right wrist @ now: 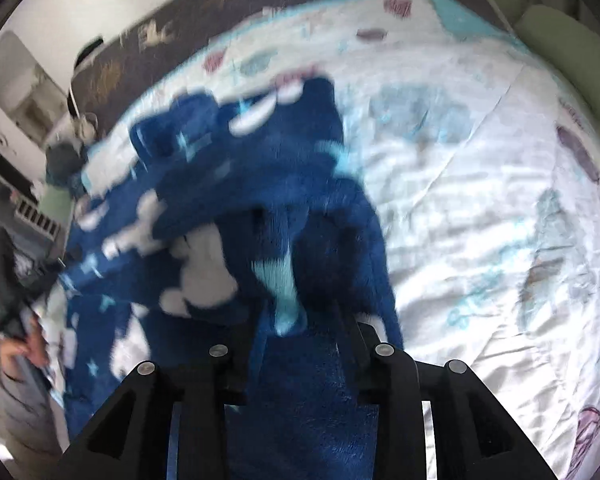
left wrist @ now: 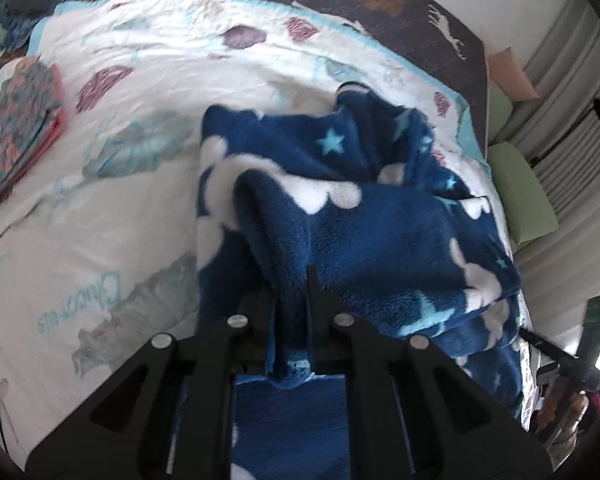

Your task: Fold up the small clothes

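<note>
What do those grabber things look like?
Both are matte black. The left gripper and right gripper each have two flat, narrow fingers on chunky angular arms with triangle-shaped cutouts, joined by round silver pins. The other tool's black handle shows at each picture's edge, with a tiny green light.

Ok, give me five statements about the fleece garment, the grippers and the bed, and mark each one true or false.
1. The left gripper is clamped on a fold of the blue fleece garment. True.
2. The fleece garment is plain red. False: it is dark blue with white clouds and light blue stars.
3. A folded stack of patterned clothes lies on the quilt away from the garment. True.
4. The garment already lies flat and neatly folded. False: it is bunched and partly lifted.
5. The right gripper is far from the garment, over bare quilt. False: fleece lies between its fingers, though blur hides whether they press on it.
</note>
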Demonstrator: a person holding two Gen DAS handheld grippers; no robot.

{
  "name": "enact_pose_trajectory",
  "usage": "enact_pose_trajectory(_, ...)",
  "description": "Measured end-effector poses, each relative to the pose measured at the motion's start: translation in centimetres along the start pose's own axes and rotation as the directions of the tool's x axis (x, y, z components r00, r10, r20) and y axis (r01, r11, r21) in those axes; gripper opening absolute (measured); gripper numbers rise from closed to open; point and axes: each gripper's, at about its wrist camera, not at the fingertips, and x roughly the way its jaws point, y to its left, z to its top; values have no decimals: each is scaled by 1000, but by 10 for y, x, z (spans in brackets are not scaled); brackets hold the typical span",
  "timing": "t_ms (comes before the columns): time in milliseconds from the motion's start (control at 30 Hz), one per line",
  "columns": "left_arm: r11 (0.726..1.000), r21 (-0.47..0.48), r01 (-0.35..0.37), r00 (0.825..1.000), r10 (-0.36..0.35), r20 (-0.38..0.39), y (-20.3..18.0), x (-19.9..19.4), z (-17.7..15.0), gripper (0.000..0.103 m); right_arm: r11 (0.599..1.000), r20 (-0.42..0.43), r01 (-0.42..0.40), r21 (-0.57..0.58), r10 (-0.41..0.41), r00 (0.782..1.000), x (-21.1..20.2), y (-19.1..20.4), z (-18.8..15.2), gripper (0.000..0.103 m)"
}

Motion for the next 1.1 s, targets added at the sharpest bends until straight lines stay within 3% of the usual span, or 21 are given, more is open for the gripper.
enact_pose_trajectory(100,1000,-6,3,1000,-3,4,2,0,-2,15,998,77,-33,-61,38,996,-17,15,8,33)
enact_pose_trajectory(300,999,-36,-7,1000,8,13,-2,-12,-3,27,983,101,-160,-90,169,981,2,37,40,32)
enact_pose_trajectory(333,999,-46,5,999,-3,33,-4,-19,-2,31,982,90,-165,-94,174,981,6,37,40,28)
enact_pose_trajectory(367,998,-49,25,998,-22,59,-6,-28,-1,31,983,68,-149,-102,157,985,15,40,41,21)
enact_pose_trajectory(467,993,-37,114,988,-109,112,-18,-44,1,32,998,-7,-30,-60,29,1000,45,30,38,14)
enact_pose_trajectory(533,984,-17,180,978,-177,109,-29,-44,0,34,999,1,-29,-13,29,1000,55,21,37,9)
enact_pose_trajectory(600,986,18,166,984,-166,66,-44,-29,-3,40,997,48,-71,12,70,996,55,14,35,9)
enact_pose_trajectory(700,999,39,26,999,-25,-26,-47,13,-12,40,997,125,-80,-5,80,989,54,16,34,10)
enact_pose_trajectory(733,999,36,4,999,-3,-40,-42,24,-14,32,998,139,-58,-12,59,989,53,15,33,9)
enact_pose_trajectory(800,1000,23,11,1000,-11,-14,-30,29,-19,21,999,137,-1,49,-6,991,54,2,35,0)
enact_pose_trajectory(900,999,-18,44,999,-45,-16,-18,23,-17,12,971,136,-14,237,-19,991,48,-34,35,0)
enact_pose_trajectory(967,998,-28,48,999,-49,-19,-13,20,-17,11,972,120,-47,230,20,993,45,-41,31,0)
enact_pose_trajectory(1100,998,-30,52,999,-52,1,-17,4,-20,17,989,112,14,150,-31,993,19,-21,19,7)
